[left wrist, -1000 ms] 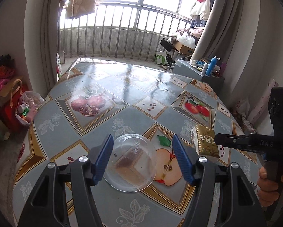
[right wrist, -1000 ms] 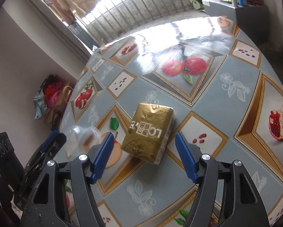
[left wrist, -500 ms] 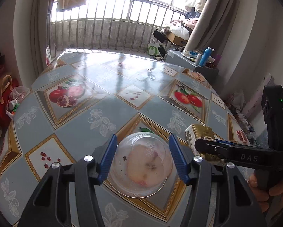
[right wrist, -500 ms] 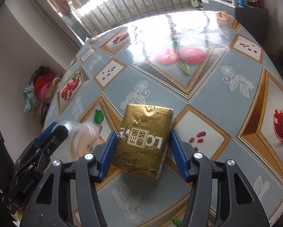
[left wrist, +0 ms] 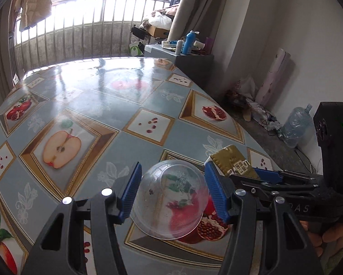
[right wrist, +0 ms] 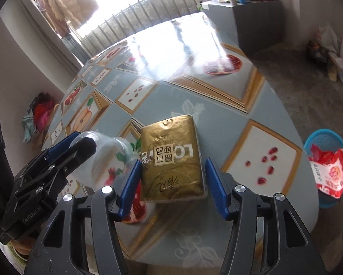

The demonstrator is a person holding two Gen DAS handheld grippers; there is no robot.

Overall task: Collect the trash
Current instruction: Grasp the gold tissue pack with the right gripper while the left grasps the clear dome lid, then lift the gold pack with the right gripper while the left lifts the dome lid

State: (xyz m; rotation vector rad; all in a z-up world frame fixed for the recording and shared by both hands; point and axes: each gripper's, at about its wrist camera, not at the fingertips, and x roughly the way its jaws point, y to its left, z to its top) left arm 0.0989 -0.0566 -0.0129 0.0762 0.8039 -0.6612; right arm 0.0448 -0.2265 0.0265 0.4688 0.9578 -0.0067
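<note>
Your left gripper [left wrist: 172, 189] has its blue pads clamped on either side of a clear round plastic container [left wrist: 171, 200], which hangs tilted above the table with the fruit-patterned oilcloth [left wrist: 116, 105]; the jaws closed in on it over the last second and now pinch it. Through its transparent wall you can see the printed pomegranate and leaves of the cloth, plus a few dark specks stuck inside.

Your right gripper [right wrist: 172, 184] pinches a gold foil tissue packet [right wrist: 172, 158] between its blue pads [right wrist: 131, 183]; those jaws have likewise just finished closing on it. The packet is lifted clear of the cloth, near the table's edge. Its face carries a white square label with four Chinese characters that appear upside down, large pale Latin letters beside it of which only "LO" reads clearly, and flowing gold script lower down that is not legible.

In the right wrist view the body of your left tool shows the words "GenRoboLab" or similar, partly too small to be sure. In the left wrist view the right tool bears the letters "DAS".

Beyond the table edge, on the floor, stands a blue plastic basket [right wrist: 325, 142] holding a red and white printed wrapper [right wrist: 329, 171]; its print is too blurred to read.
</note>
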